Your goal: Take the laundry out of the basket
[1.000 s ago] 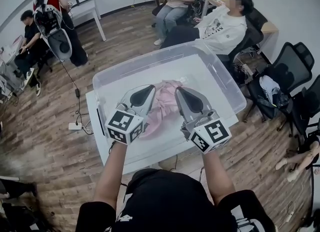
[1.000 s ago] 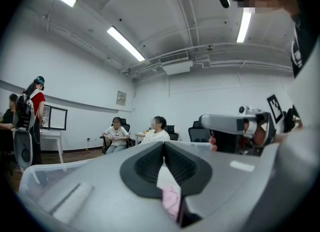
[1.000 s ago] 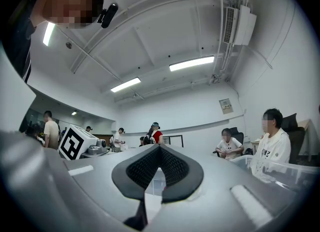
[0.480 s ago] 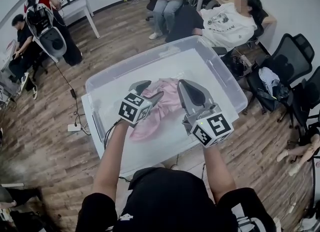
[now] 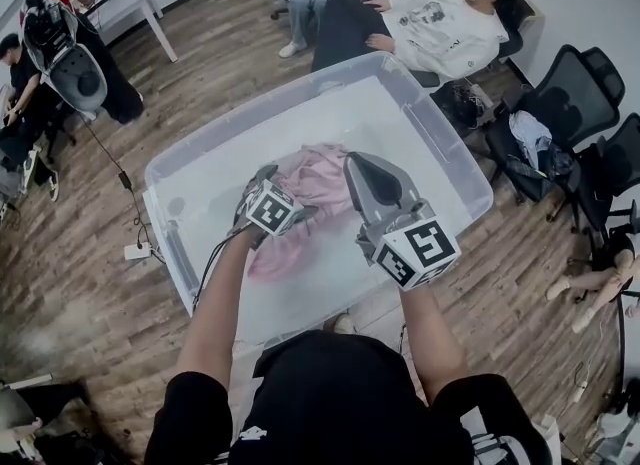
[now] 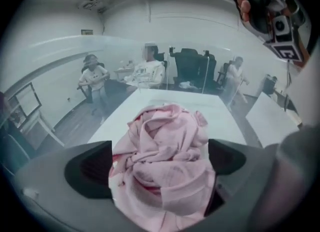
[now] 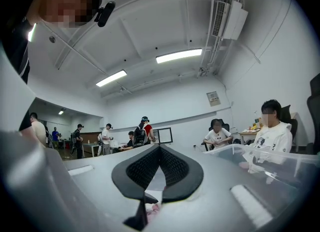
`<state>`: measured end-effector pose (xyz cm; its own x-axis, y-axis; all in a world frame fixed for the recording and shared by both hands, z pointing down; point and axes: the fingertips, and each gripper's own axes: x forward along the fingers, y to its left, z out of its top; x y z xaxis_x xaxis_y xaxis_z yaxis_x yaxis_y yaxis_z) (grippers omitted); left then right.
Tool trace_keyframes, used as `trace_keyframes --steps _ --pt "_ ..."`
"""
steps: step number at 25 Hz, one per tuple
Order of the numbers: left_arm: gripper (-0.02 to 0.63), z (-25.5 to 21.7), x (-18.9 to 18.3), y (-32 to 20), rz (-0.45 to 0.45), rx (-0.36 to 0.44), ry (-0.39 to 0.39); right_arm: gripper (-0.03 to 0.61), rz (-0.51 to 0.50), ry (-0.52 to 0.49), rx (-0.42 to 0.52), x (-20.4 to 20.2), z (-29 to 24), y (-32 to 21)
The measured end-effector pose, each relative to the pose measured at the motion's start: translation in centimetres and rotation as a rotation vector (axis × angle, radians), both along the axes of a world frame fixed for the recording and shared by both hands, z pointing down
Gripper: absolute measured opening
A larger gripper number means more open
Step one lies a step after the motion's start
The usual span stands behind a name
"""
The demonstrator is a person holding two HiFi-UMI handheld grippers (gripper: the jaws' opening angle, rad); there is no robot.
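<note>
Floor: wood planks (image 5: 80, 283) all round my station, with black office chairs (image 5: 572, 103) off to the right and a seated person in a white shirt (image 5: 440, 25) beyond the far edge.
Counter: white (image 5: 300, 321); I only see a strip of it at the near side, since it carries the basket.
Basket: a clear plastic tub (image 5: 437, 123) with a white bottom, taking up most of the counter, set at an angle to me.
Laundry: one crumpled pink garment (image 5: 318, 175) lying on the bottom of the basket, towards the near-left part. In the left gripper view it is a bunched heap (image 6: 165, 166) filling the gap ahead of me.
Left gripper: down inside the basket (image 5: 283, 191), with its marker cube towards me. Its jaws stand wide apart (image 6: 160, 156) with the pink heap between them. The cloth reaches to both pads (I cannot tell whether it is pressed).
Right gripper: held higher, beside the left one and over the garment's right edge (image 5: 358, 165). Its jaws are closed together (image 7: 159, 148), tips meeting and nothing between them. Only a scrap of pink shows below the jaws in its own view.
</note>
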<state>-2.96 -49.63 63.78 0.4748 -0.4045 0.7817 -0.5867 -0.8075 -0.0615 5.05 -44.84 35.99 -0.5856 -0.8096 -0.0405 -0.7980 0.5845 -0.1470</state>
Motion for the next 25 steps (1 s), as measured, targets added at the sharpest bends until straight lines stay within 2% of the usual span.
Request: trace_keyframes --steps 6,12,21,25 --pt "0.583 3.9 -1.0 0.1 -0.029 -0.08 -0.058 0.0 0.018 0.013 -0.027 -0.1 1.0 -0.8" --pt "0.583 6.7 -0.6 -0.7 -0.043 -0.113 -0.165 0.0 0.024 0.037 -0.05 -0.2 2.2 -1.1" --pt "0.583 8.5 0.3 -1.0 -0.022 -0.195 -0.169 0.0 0.048 0.067 -0.085 -0.2 3.5 -1.1" --pt "0.583 8.6 0.6 -1.5 -0.008 -0.17 -0.142 0.0 0.063 0.078 -0.093 0.2 3.8 -1.1"
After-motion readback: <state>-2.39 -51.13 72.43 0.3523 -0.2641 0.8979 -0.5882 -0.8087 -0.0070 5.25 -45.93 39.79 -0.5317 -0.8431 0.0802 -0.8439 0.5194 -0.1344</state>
